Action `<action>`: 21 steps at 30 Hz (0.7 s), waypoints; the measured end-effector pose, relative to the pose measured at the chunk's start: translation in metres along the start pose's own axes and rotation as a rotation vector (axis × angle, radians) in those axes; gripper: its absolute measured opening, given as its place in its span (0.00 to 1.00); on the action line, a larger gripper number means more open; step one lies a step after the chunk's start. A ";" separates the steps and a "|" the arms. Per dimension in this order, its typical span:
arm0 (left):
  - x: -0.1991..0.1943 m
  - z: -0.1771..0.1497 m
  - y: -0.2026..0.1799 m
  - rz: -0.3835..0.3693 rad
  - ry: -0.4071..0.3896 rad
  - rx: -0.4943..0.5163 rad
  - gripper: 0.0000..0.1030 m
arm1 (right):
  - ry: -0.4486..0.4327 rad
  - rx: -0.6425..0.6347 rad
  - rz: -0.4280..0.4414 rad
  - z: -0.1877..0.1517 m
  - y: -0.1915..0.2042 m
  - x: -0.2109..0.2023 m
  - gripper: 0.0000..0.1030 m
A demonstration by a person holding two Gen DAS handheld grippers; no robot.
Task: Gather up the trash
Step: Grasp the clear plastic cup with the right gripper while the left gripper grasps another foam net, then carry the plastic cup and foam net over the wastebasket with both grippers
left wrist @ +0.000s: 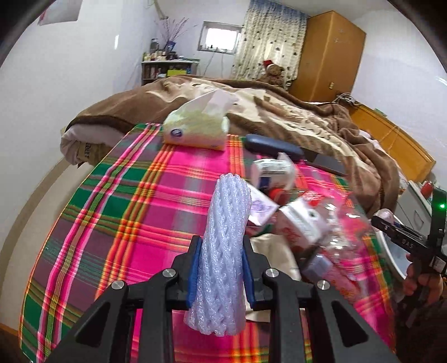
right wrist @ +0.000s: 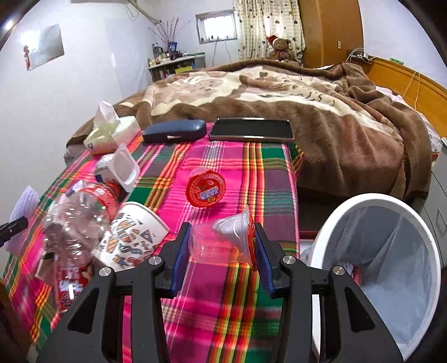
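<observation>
Over the plaid bedspread's (right wrist: pixel 229 167) near edge, the left gripper (left wrist: pixel 220 268) is squeezing a soft, featherlight foam net sleeve (left wrist: pixel 223 245) mid-length. The right gripper (right wrist: pixel 222 251) is pinching a flimsy, crushable clear jelly cup (right wrist: pixel 220 240) by its sides, beside the white bin (right wrist: pixel 430 251).

Bedroom w/ plain white walls (right wrist: pixel 92 92); small window (right wrist: pixel 216 26) in the far wall gives daylight, heart-print curtain (right wrist: pixel 268 25) just right of it. Tall wooden wardrobe (left wrist: pixel 332 53) stands in the corner beside the curtain, cluttered shelf unit (right wrist: pixel 176 65) w/ bottles & dry twigs left of the window. Bed under a brown-and-cream blanket (right wrist: pixel 279 92), teddy bear (right wrist: pixel 280 49) at its far end, wooden headboard (right wrist: pixel 405 81) at right.
</observation>
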State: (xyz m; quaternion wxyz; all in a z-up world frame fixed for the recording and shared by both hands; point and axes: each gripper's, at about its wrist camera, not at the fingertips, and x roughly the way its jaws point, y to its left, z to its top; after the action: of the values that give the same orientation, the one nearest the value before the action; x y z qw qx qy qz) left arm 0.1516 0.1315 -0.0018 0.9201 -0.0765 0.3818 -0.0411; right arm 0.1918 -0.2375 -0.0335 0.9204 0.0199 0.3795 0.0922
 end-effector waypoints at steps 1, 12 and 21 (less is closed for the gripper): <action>-0.004 0.000 -0.007 -0.014 -0.006 0.008 0.26 | -0.005 -0.001 0.001 0.000 0.000 -0.003 0.43; -0.025 -0.002 -0.068 -0.122 -0.032 0.071 0.26 | -0.062 0.009 0.003 -0.009 -0.007 -0.037 0.43; -0.027 -0.004 -0.121 -0.212 -0.029 0.126 0.26 | -0.099 0.045 -0.038 -0.016 -0.031 -0.063 0.43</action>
State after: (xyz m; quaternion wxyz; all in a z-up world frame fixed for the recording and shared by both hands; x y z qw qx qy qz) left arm 0.1276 0.0154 0.0351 0.9190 -0.0590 0.3550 -0.1608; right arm 0.1419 -0.2806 -0.0043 0.9390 0.0380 0.3357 0.0651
